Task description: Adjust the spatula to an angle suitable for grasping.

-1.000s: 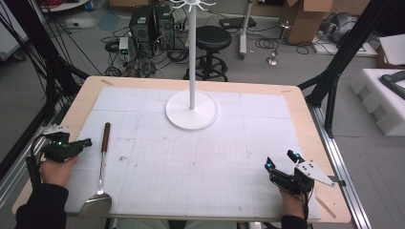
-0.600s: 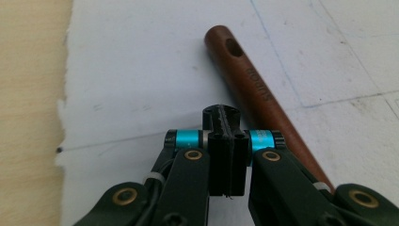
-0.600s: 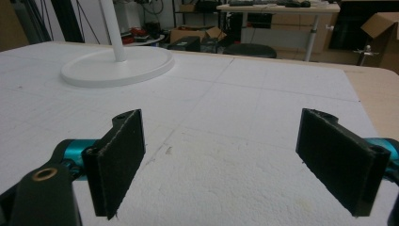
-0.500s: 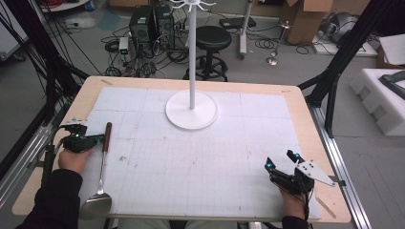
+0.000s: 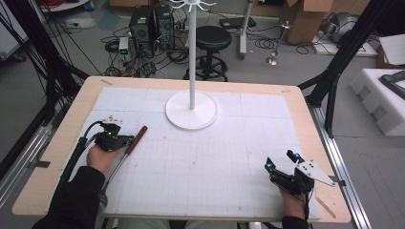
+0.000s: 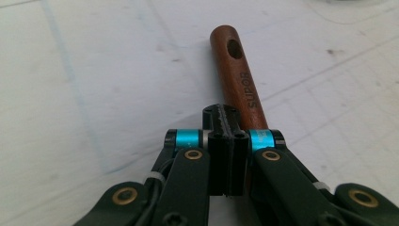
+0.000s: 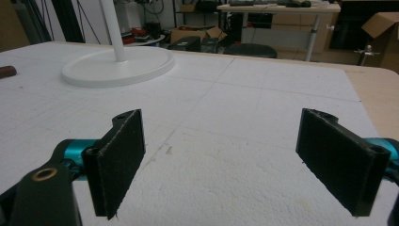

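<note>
Though shut, left tongs (image 6: 227, 141) beside handle (image 6: 237, 70).

Wooden table (image 5: 71, 124) – white gridded mat (image 5: 229, 162) on top; carries stand base (image 5: 191, 110), wooden-handled ladle (image 5: 133, 141).

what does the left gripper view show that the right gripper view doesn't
Left gripper view alone: the left gripper with jaws shut together, lying against the brown wooden handle, which has a hanging hole and the lettering SUPOR. Right gripper view alone: the right gripper with jaws wide open and nothing between them, the white stand with its round base and pole, and a stool and boxes beyond the table. Both share the white gridded mat.
</note>
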`<move>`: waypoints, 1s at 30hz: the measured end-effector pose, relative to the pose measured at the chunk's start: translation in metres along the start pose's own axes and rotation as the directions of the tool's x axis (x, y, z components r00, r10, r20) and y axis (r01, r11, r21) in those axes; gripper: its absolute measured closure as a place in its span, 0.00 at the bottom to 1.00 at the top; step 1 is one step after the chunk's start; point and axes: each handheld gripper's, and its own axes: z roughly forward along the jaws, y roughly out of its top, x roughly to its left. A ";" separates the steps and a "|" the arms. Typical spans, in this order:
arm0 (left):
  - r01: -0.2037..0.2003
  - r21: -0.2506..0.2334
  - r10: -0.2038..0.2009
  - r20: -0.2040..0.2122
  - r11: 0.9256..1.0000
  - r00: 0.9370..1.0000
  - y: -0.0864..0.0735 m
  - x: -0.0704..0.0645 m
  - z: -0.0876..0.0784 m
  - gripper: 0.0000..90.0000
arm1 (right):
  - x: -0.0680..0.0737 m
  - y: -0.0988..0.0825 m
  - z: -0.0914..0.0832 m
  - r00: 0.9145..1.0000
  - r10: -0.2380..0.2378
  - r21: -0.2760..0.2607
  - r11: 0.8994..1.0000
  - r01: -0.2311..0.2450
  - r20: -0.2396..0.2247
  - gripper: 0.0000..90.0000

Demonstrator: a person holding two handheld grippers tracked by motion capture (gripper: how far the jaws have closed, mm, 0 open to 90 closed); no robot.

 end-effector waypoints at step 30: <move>0.032 -0.485 -0.008 0.050 0.874 0.999 -0.056 0.015 -0.133 0.31 | 0.000 0.001 0.002 1.000 0.005 0.017 1.000 -0.005 0.012 0.16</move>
